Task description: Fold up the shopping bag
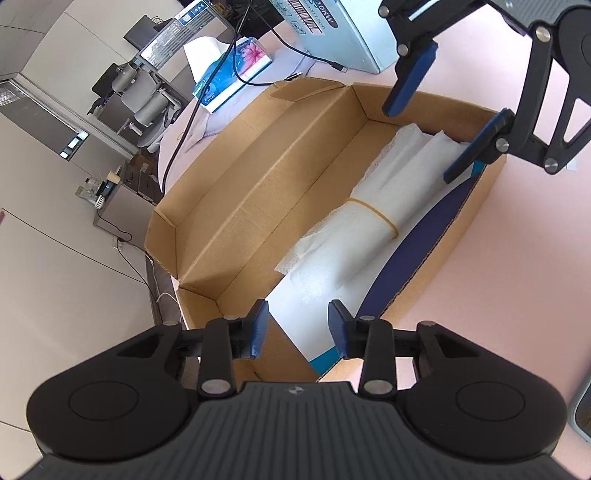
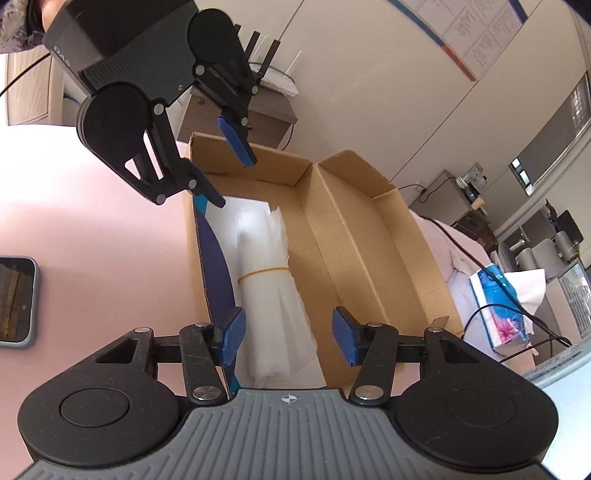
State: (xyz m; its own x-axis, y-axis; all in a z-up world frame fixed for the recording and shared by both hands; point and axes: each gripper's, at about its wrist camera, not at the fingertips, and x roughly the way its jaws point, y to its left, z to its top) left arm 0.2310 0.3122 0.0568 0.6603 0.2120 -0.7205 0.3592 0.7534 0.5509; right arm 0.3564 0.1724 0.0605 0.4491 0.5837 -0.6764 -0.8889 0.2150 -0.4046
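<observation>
The white shopping bag (image 1: pixel 373 229) (image 2: pixel 266 295) lies folded into a long bundle inside an open cardboard box (image 1: pixel 258 177) (image 2: pixel 351 229). A tan rubber band (image 1: pixel 376 212) (image 2: pixel 262 273) circles its middle. My left gripper (image 1: pixel 297 325) (image 2: pixel 232 181) hovers over one end of the box, open, with nothing between its blue pads. Over the opposite end, facing it, my right gripper (image 1: pixel 421 142) (image 2: pixel 288 332) is also open and holds nothing. Neither gripper touches the bag.
The box sits on a pink table (image 1: pixel 517 277). A dark blue and white sheet (image 1: pixel 417 236) lies under the bag. A phone (image 2: pixel 14 302) rests on the table beside the box. A blue tissue box (image 1: pixel 232 70) (image 2: pixel 502 302), black cables and a grey device (image 1: pixel 332 33) stand past it.
</observation>
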